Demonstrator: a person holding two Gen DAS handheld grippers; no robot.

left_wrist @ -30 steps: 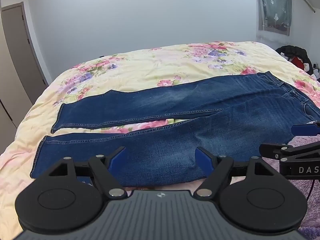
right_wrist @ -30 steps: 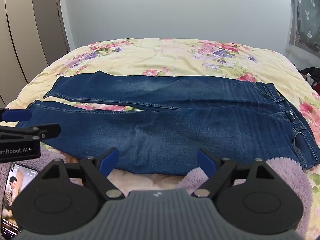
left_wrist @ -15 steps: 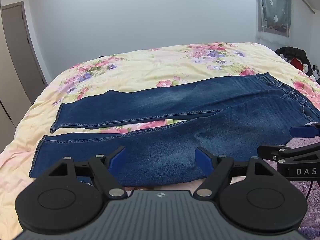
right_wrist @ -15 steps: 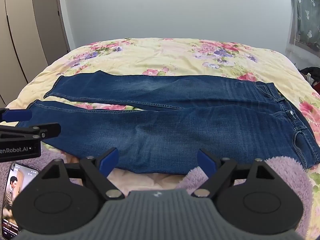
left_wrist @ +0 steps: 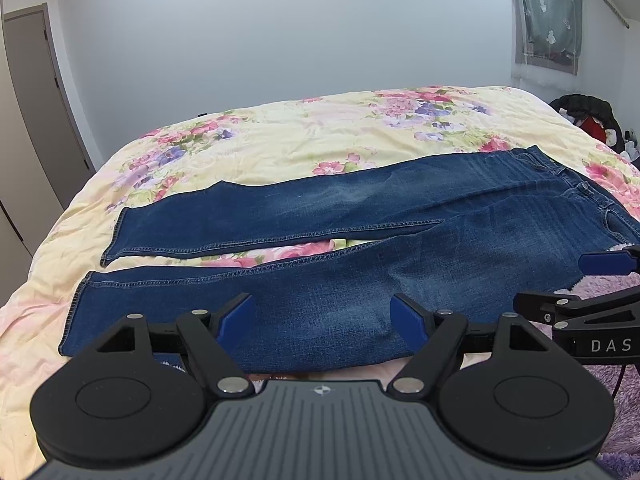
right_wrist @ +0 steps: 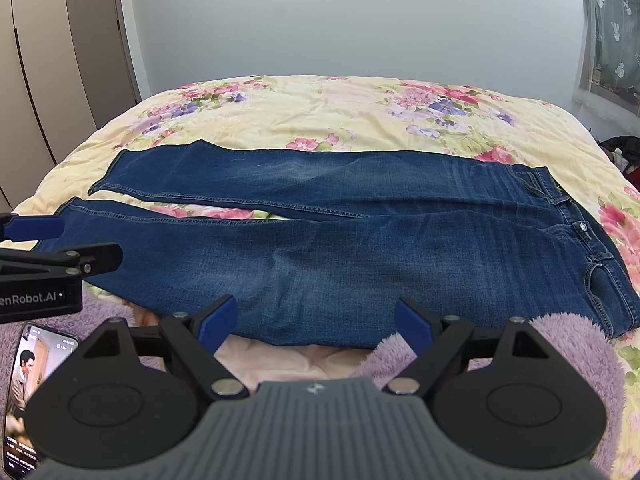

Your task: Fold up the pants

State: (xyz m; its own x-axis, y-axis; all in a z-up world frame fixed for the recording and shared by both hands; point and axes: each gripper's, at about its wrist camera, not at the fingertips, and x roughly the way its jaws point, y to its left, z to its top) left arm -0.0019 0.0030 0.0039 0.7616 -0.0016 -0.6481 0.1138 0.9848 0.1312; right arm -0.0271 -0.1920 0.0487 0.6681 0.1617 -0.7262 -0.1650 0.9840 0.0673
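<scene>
Blue jeans (left_wrist: 340,240) lie flat on a floral bed (left_wrist: 320,140). Left tool (left_wrist: 322,316) and right tool (right_wrist: 316,318) both spread, empty. Only the right view shows a phone (right_wrist: 24,392).

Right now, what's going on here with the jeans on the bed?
A person holds a two-finger gripper in each hand above the near edge of a floral bedspread. The jeans lie flat and unfolded, legs to the left, waistband to the right. The left gripper and right gripper are both open and hold nothing, so folding hasn't started.
</scene>
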